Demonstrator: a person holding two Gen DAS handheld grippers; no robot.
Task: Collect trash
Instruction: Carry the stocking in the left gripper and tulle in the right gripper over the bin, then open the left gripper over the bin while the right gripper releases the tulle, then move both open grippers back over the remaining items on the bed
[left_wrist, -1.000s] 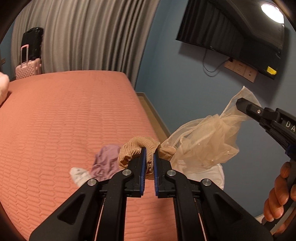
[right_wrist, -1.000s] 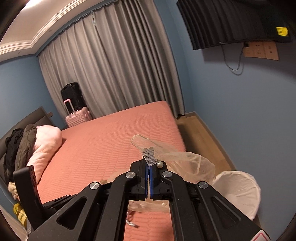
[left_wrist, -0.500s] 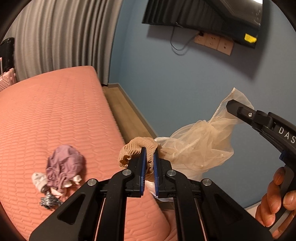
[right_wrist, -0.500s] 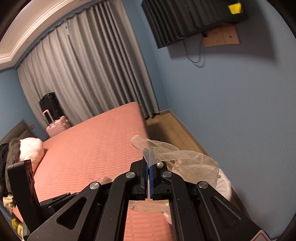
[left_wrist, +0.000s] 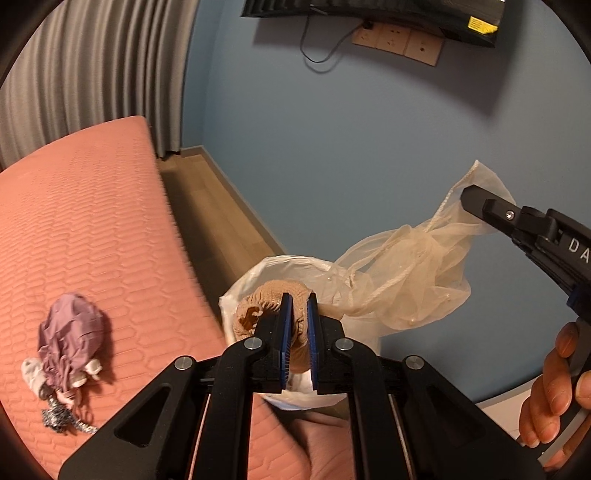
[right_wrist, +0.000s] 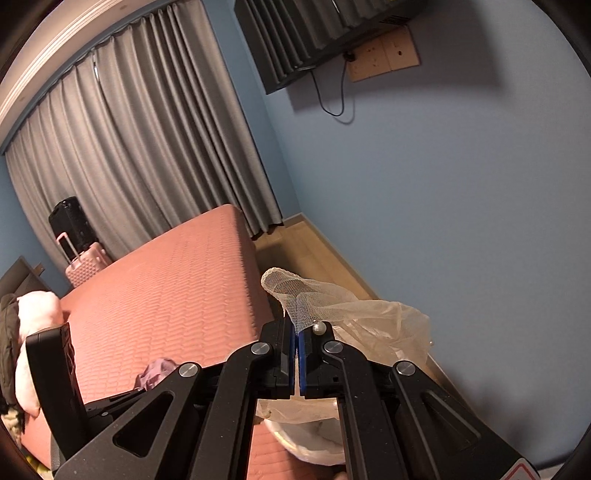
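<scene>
L gripper (left_wrist: 295, 325) clamped on a tan knit sock (left_wrist: 266, 310), held directly above the mouth of the white-lined trash bin (left_wrist: 255, 275), which stands on the floor just beside the edge of the pink bed (left_wrist: 85, 236). R gripper (right_wrist: 297, 339) closed tight on a sheer beige mesh bag (right_wrist: 332, 299) w/ drawstring and small pearl beads, bag hanging above and to the right of the bin, touching its liner rim in the left wrist view. More items still on the bed, left of the bin: purple bundle (left_wrist: 70, 336), white scraps (left_wrist: 33, 371), silver foil wad (left_wrist: 55, 417) beside it.
</scene>
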